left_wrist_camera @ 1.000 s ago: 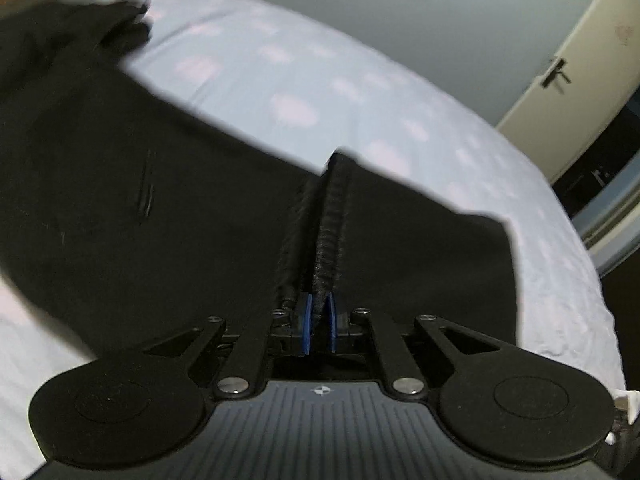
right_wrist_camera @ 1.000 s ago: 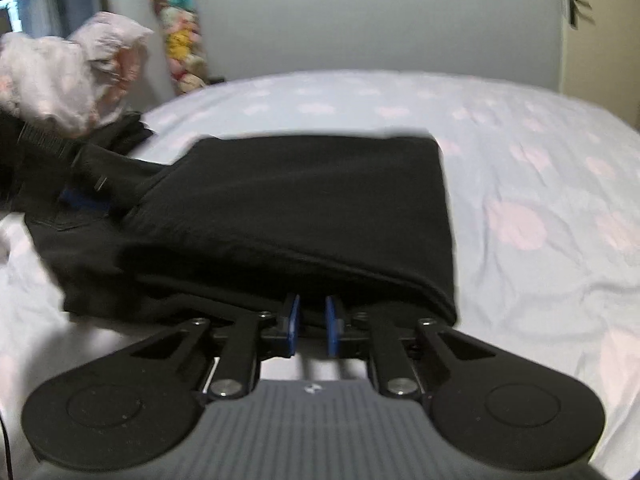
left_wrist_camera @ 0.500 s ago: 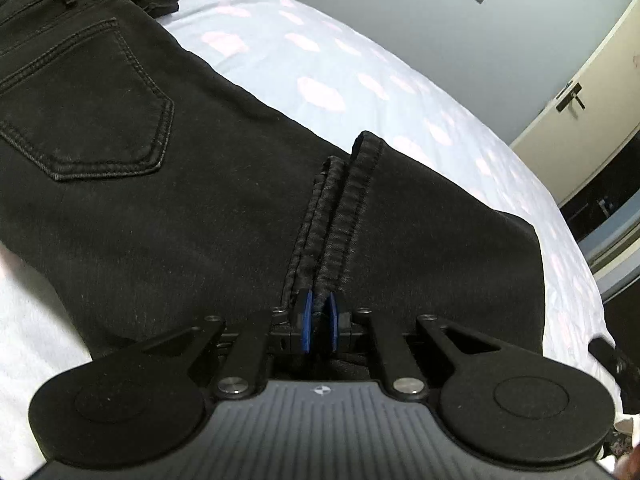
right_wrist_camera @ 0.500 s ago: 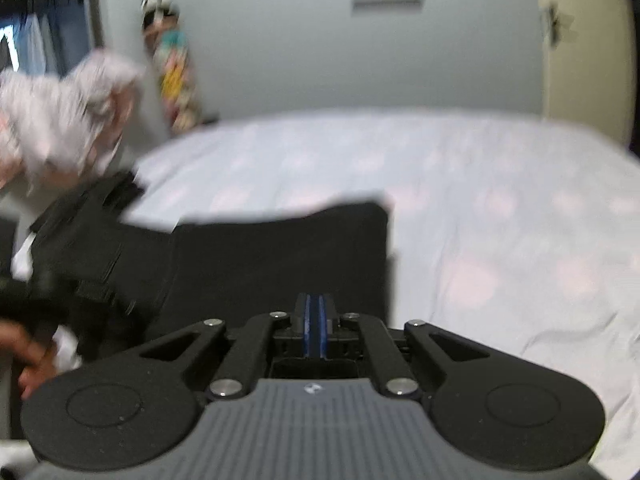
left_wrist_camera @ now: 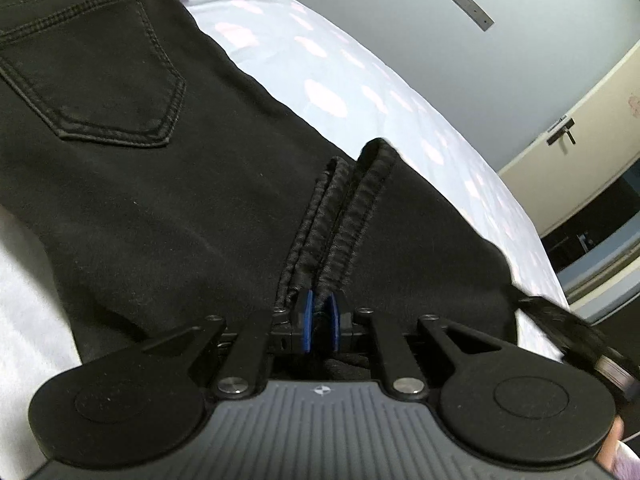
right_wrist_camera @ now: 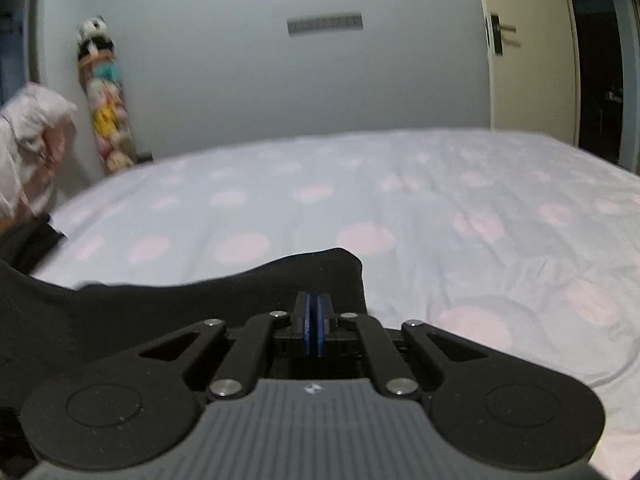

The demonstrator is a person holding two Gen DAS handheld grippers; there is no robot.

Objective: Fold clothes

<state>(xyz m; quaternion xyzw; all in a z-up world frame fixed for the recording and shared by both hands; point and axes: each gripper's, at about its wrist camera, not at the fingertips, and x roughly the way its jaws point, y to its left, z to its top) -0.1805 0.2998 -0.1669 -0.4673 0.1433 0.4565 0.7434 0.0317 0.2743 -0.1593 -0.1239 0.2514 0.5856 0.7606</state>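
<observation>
Lying folded on the bed: black jeans. Left gripper jaws pinched on the stacked hems. Right gripper jaws fully closed, gripping nothing visible, above the jeans' edge.

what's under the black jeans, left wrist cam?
Under the black jeans lies the bed sheet, pale blue with pink spots, showing along their far edge. The left claw pinches their bunched hems. Whatever lies beneath the denim itself is covered.
</observation>
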